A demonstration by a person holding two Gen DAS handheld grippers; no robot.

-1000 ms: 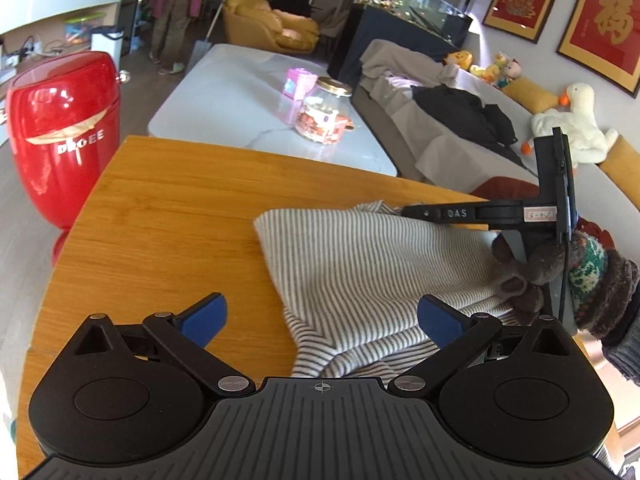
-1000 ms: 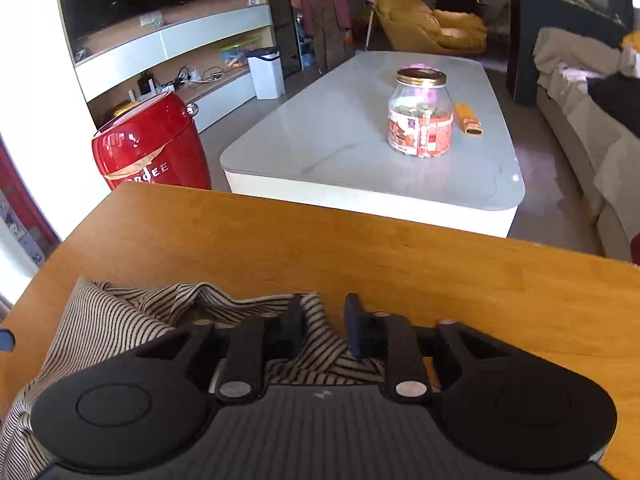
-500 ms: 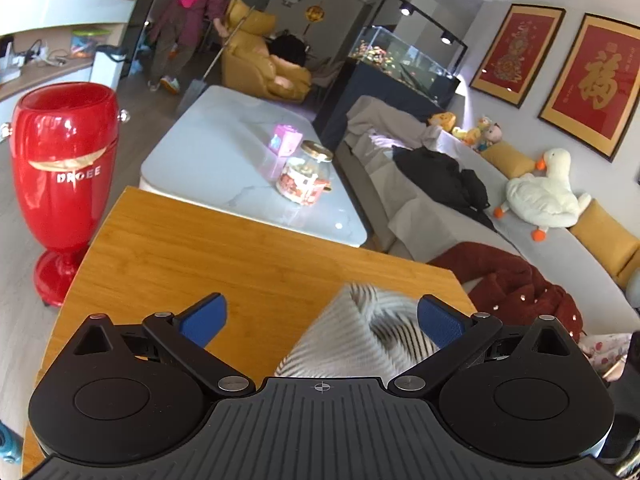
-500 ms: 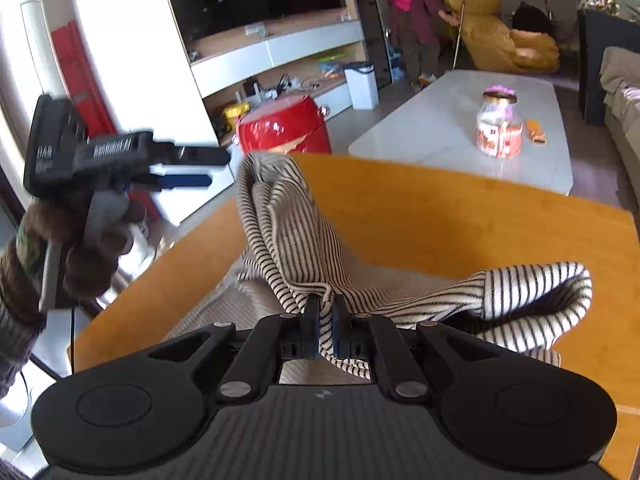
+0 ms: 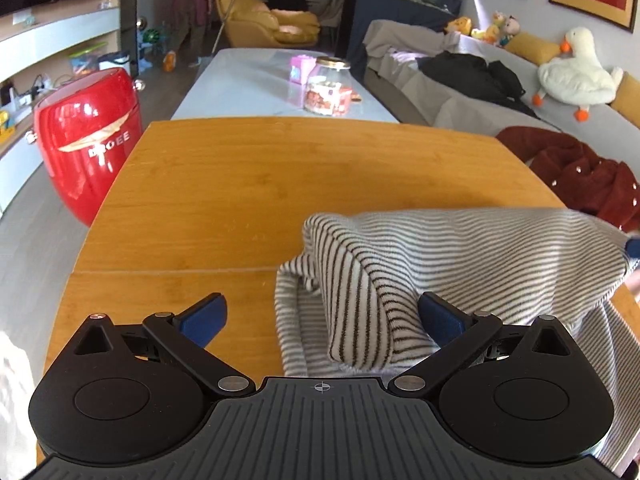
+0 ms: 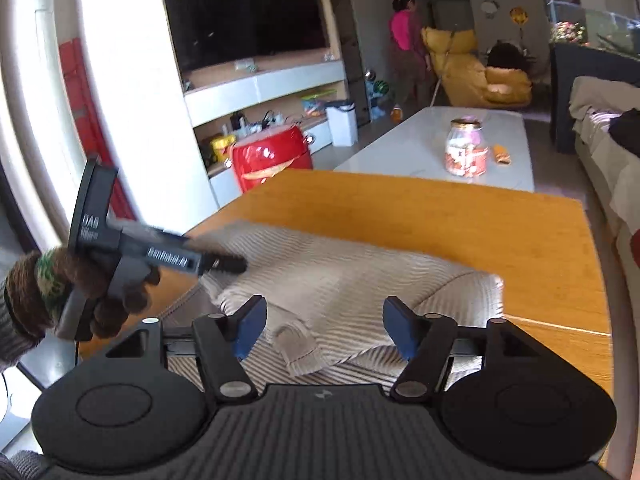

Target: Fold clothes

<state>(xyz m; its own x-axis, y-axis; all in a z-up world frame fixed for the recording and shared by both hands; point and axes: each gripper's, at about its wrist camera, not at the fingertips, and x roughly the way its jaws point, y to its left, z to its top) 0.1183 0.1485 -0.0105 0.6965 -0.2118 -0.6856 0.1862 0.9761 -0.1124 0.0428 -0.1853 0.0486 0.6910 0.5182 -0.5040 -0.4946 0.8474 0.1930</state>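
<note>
A striped grey-and-white garment (image 5: pixel 460 248) lies folded over on the wooden table (image 5: pixel 240 184). My left gripper (image 5: pixel 322 316) is open, and a rolled fold of the cloth sits between its blue pads without being pinched. In the right wrist view the garment (image 6: pixel 340 268) lies under my right gripper (image 6: pixel 325 326). Its jaws are opening and the cloth lies loose between them. The left gripper (image 6: pixel 224 266), held by a gloved hand (image 6: pixel 116 292), hovers over the garment's left edge.
A red barrel-shaped appliance (image 5: pixel 88 140) stands on the floor left of the table. Beyond are a white coffee table (image 5: pixel 248 84) with a glass jar (image 5: pixel 326 90), a sofa (image 5: pixel 472 120), a red coat (image 5: pixel 580 176) and a person (image 6: pixel 404 40) far back.
My right gripper carried the cloth it pinched across the garment, then opened and let it drop as a fold. My left gripper stayed open and moved in over the garment's left edge.
</note>
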